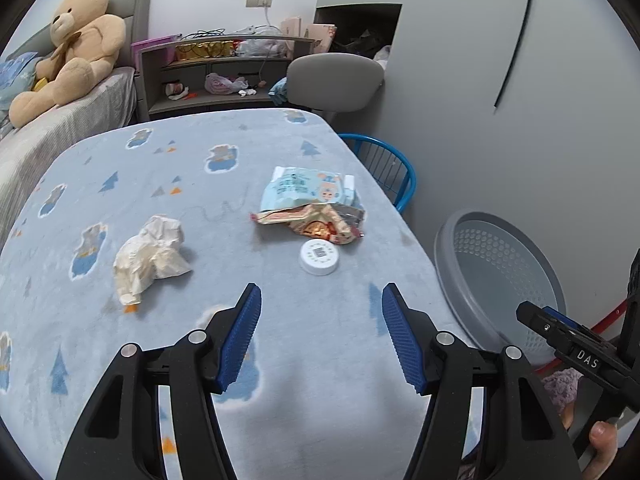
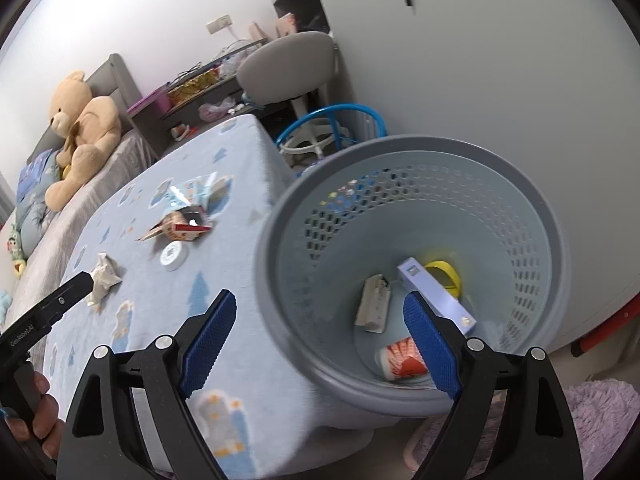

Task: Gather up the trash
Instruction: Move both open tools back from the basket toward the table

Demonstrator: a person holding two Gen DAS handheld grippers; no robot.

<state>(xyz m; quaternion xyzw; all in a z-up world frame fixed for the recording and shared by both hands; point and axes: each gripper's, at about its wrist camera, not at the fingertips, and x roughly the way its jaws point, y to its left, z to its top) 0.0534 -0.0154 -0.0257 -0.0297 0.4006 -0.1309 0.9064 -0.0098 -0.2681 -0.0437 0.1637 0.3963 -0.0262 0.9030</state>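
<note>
Both grippers, left (image 1: 321,306) and right (image 2: 319,312), fingers apart and empty, with tissue (image 1: 150,258), wrappers (image 1: 312,208) and cap (image 1: 319,257) on surface (image 1: 120,152) beside bin (image 2: 420,152): risk snagging cloth, or flat cap slipping out.

"DAS" on right tool (image 1: 576,344); "GenRobot.AI" on left tool (image 2: 44,316)
</note>
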